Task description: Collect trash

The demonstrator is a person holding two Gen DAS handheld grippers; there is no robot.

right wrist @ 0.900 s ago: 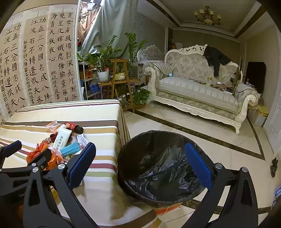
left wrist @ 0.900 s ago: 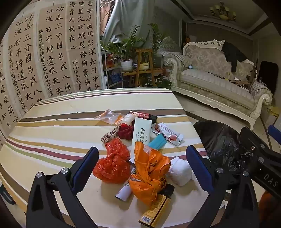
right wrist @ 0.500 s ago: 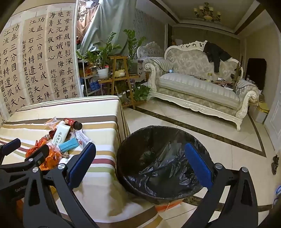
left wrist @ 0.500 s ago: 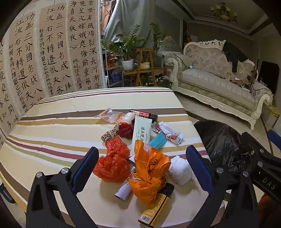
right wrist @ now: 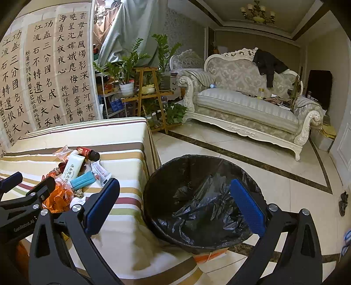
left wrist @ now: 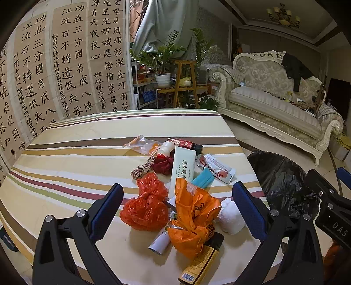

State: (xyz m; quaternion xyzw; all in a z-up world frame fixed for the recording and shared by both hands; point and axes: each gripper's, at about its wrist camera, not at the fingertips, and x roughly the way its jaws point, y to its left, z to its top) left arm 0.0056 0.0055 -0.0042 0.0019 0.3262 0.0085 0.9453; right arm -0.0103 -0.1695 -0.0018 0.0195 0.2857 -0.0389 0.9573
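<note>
Orange bag [left wrist: 193,217] crowds white wad [left wrist: 231,217], red bag [left wrist: 145,208].

Ahead of your tongs and to their left, calligraphy scrolls [left wrist: 65,65] cover the wall. Straight ahead beyond the striped tablecloth [left wrist: 72,157], potted plants [left wrist: 162,61] stand on a wooden stand [left wrist: 184,85] before a grey-green curtain [left wrist: 162,24]. Ahead to the right, you face a carved cream sofa [right wrist: 248,103] with a dark garment [right wrist: 268,64] draped over its back. Pale glossy floor tiles [right wrist: 285,188] with a dark border band run below it, and a chandelier [right wrist: 257,14] hangs from the recessed ceiling.
</note>
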